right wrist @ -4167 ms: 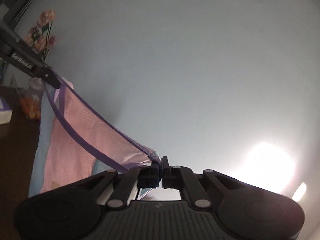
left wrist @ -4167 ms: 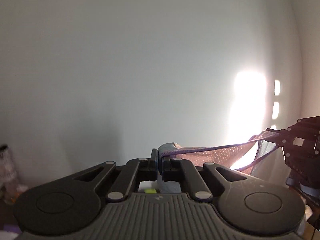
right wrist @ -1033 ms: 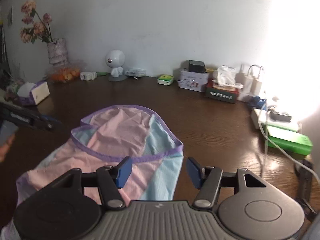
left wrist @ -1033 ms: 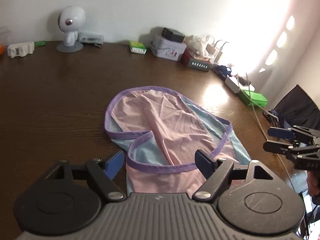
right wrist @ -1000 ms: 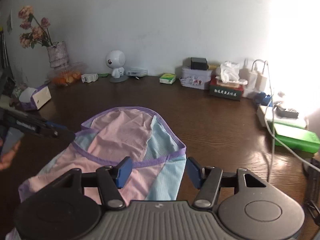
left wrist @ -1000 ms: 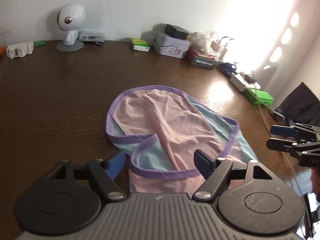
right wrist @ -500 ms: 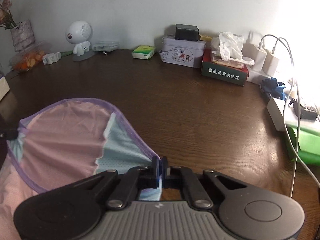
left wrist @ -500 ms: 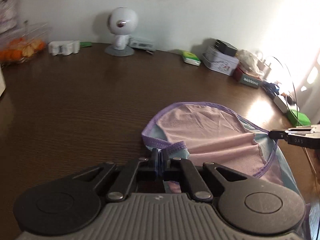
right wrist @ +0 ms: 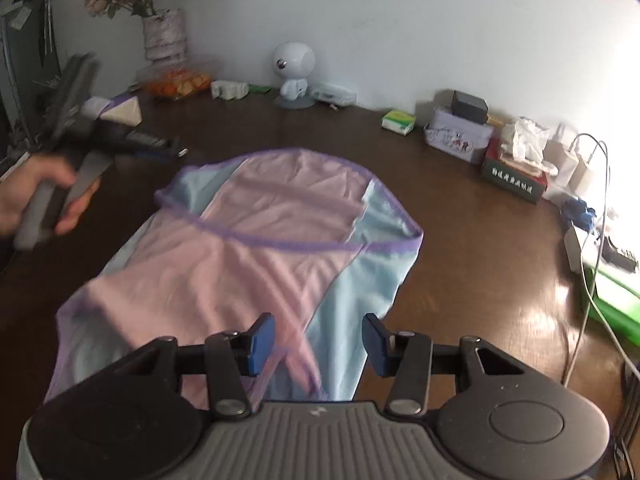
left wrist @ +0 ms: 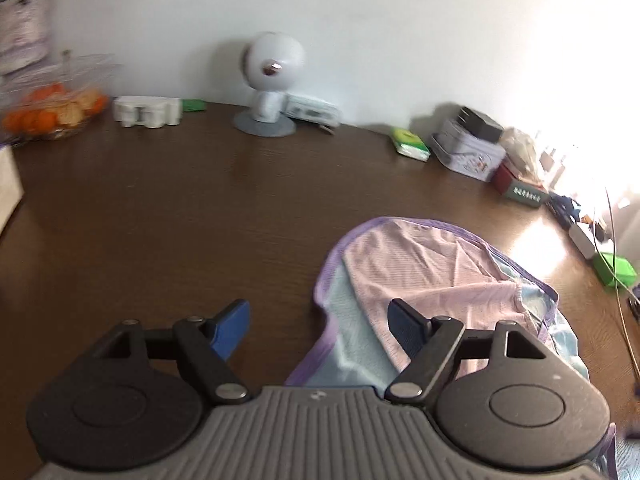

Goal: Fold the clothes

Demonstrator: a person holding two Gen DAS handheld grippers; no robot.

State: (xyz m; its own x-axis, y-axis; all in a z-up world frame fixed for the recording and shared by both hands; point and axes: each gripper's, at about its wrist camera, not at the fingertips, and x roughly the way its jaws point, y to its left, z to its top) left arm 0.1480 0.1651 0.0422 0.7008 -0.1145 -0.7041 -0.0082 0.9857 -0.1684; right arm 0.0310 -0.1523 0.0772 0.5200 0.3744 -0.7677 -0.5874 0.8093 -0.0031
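A pink and light blue garment with purple trim (right wrist: 256, 240) lies on the dark wooden table (right wrist: 460, 248), its far part folded back toward me. It also shows in the left wrist view (left wrist: 432, 284). My right gripper (right wrist: 318, 340) is open and empty, above the garment's near edge. My left gripper (left wrist: 318, 324) is open and empty, just left of the garment's left edge. The left gripper also appears in the right wrist view (right wrist: 164, 152), held in a hand off the garment's far left side.
Along the back wall stand a white round robot figure (left wrist: 272, 80), a bowl of oranges (left wrist: 48, 112), a green box (left wrist: 410, 148), a tin (right wrist: 458, 136), a tissue box (right wrist: 516, 180) and chargers with cables (right wrist: 588, 184). A flower vase (right wrist: 164, 36) stands far left.
Half a second ago both grippers were shut on the garment's edges. Now both are open and drawn back, and the garment lies folded on the table.
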